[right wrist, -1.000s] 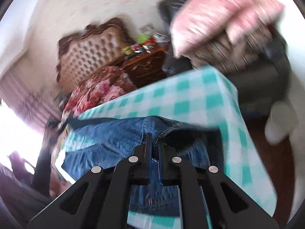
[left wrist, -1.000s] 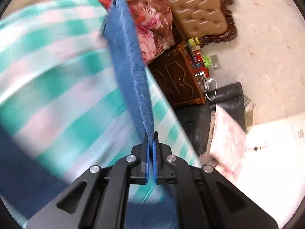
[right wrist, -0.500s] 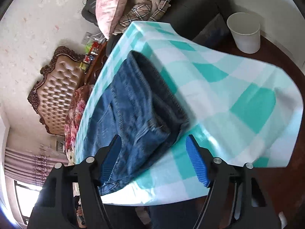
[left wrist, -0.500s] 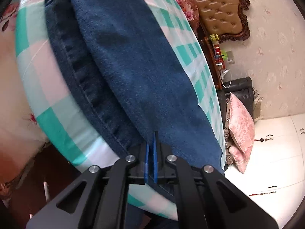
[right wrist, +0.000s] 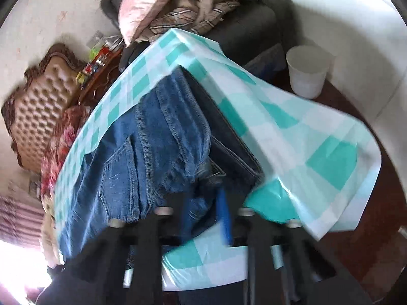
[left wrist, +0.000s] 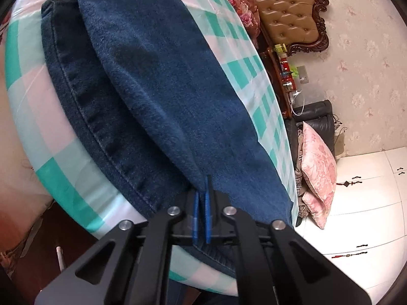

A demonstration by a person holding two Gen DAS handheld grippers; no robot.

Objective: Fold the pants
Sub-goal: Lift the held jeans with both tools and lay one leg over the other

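Note:
Blue jeans (left wrist: 157, 81) lie folded lengthwise on a table under a teal and white checked cloth (left wrist: 30, 106). My left gripper (left wrist: 201, 183) is shut on a crease of the top denim layer at the near end, low over the table edge. In the right wrist view the jeans (right wrist: 152, 139) show their waistband and pocket seams, and the cloth (right wrist: 292, 132) hangs off the corner. My right gripper (right wrist: 204, 198), blurred, is closing its jaws on bunched denim at the jeans' near edge, with fabric between the blue pads.
A tufted brown headboard (left wrist: 287, 10) and a dark wooden nightstand (left wrist: 279, 76) stand beyond the table. A pink pillow (left wrist: 318, 167) rests on a dark sofa (right wrist: 254, 20). A white bin (right wrist: 307, 71) sits on the floor by the table corner. White cabinets (left wrist: 368, 203) are at the right.
The left gripper carried the raised denim leg down and laid it over the rest of the jeans. The right gripper opened wide, sank toward the jeans' near edge and narrowed on the denim.

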